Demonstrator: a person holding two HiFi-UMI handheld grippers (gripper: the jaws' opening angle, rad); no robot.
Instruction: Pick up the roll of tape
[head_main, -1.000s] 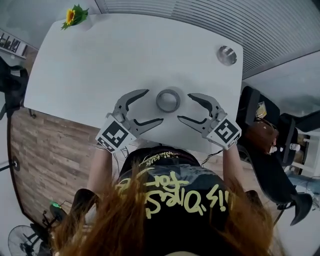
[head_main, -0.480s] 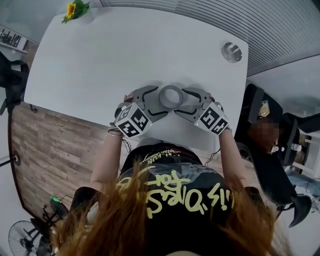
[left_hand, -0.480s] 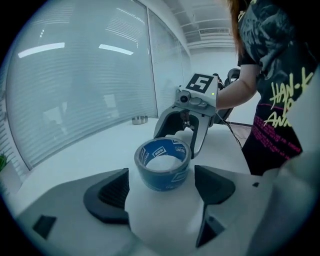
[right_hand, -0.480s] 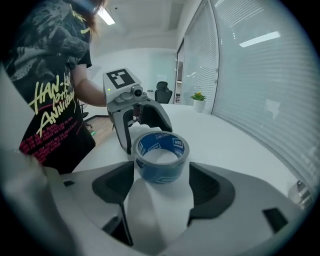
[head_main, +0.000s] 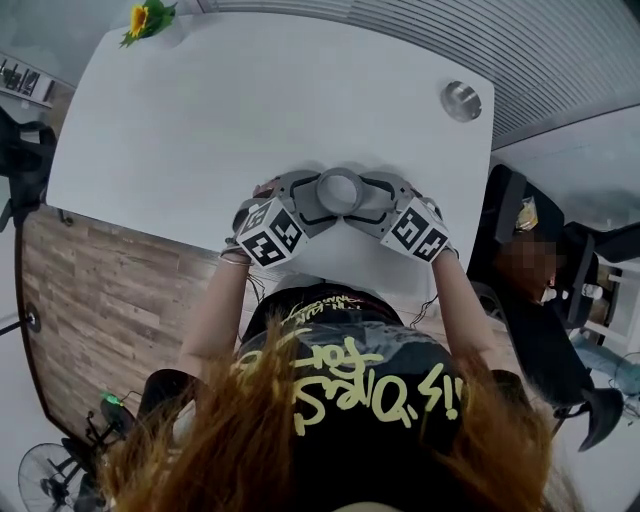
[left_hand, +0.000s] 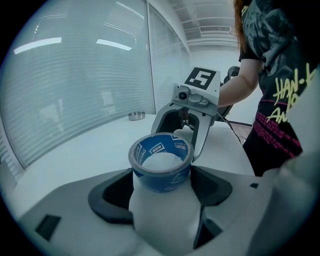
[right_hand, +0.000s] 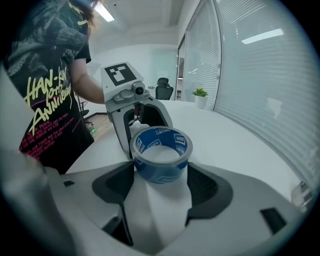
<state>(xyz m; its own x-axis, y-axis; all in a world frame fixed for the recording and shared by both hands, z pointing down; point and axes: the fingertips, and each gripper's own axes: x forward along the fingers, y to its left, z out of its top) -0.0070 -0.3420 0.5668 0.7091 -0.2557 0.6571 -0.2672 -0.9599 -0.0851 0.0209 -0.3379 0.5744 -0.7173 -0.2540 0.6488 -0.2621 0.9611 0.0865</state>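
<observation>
Left claw (head_main: 316, 200) and right claw (head_main: 366, 200) pitched downward, unclenched jaws flanking roll of tape (left_hand: 161, 172), left's just narrowing.

Left forearm (head_main: 212, 320) and right forearm (head_main: 452, 312) reach forward, their grippers tilted down and facing each other. The left gripper (left_hand: 162, 172) has just been closing its jaws, while the right gripper (right_hand: 161, 167) has just opened wide. Each pair flanks the roll of tape (head_main: 340, 190) unclamped.

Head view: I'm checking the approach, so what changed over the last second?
The left gripper and right gripper dropped and moved in; the roll of tape now sits between both pairs of jaws. Left jaws have just been closing slightly, right jaws opening; no clear grip. The roll stayed on the table.
</observation>
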